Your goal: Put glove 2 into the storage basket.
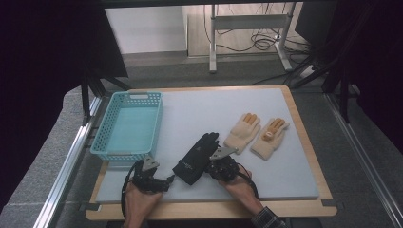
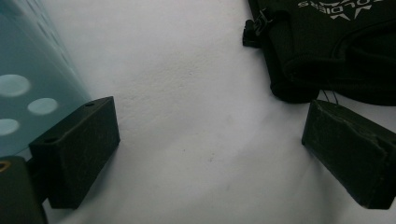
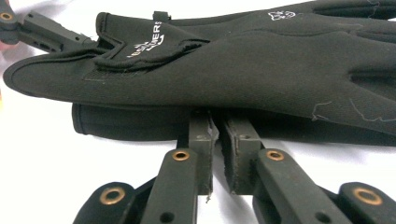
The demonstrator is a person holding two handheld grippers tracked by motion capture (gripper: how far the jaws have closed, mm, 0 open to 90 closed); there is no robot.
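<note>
Hands enter at 6 o'clock in the high view, each carrying 1 gripper over the grey mat (image 1: 266, 142), the largest item on the wooden table.

Teal plastic basket (image 1: 128, 124): 9 o'clock side of mat, nothing in it.

Black gloves (image 1: 196, 158), 2 stacked: mat centre-front, long axis running from cuff at 7 o'clock to fingers at 1 o'clock. Lower cuff edge shows under the upper one in the right gripper view (image 3: 224, 70).

Cream knit gloves, 2: one (image 1: 243, 132) and one (image 1: 271, 137), side by side at 3 o'clock of the black pair, well apart from both grippers.

Right gripper (image 1: 212, 167): at the black pair's 4 o'clock edge. Jaws nearly together, a narrow gap between them, tips just under the glove edge (image 3: 215, 133); no fabric visibly pinched.

Left gripper (image 1: 167, 181): jaws wide apart, holding nothing, cuff at its 1 o'clock (image 2: 212, 158).

Judgement: right hand is nearer; the glove lies straight ahead of its jaws, broadside on.
</note>
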